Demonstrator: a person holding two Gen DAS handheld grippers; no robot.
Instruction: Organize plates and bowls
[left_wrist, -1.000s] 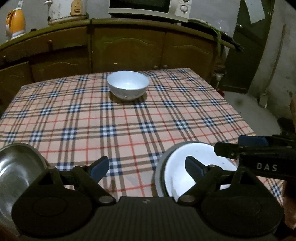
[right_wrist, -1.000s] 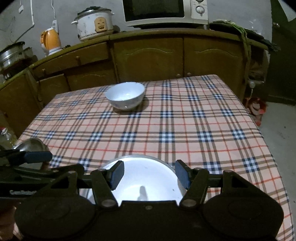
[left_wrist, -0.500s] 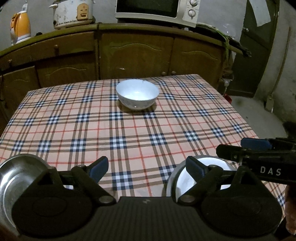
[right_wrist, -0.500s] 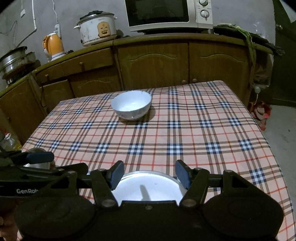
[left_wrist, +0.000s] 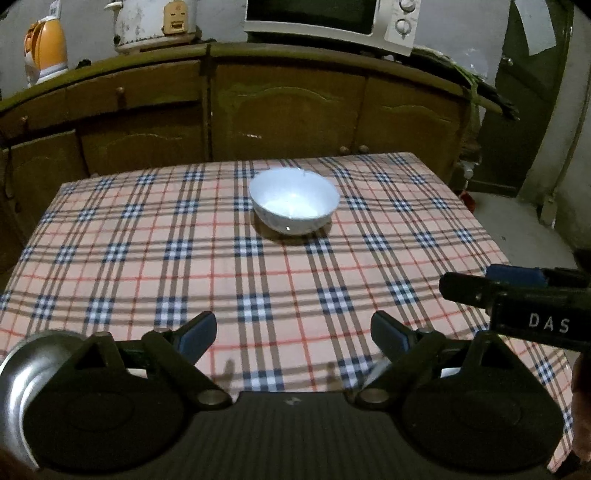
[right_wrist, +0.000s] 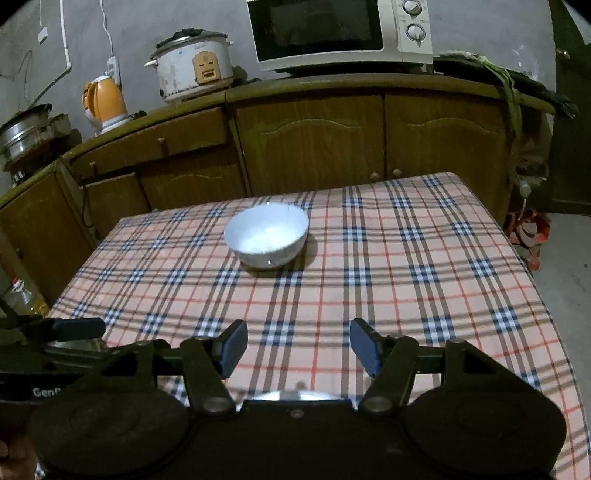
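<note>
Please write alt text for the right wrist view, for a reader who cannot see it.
The open right gripper holds nothing above a plaid tablecloth, with a white bowl farther back. Behind stand wooden cabinets bearing a microwave.

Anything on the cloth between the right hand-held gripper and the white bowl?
Nothing visible. Only bare checked tablecloth lies between the open right hand-held gripper and the white bowl. The left hand-held gripper sits off to the side, out of that path.

Bowl (left_wrist: 294, 201) toward far middle of counter (left_wrist: 147, 258); metal dish (left_wrist: 22, 373) at near left edge; plate (right_wrist: 291, 396) at near edge; cabinets (right_wrist: 314, 140) behind.
</note>
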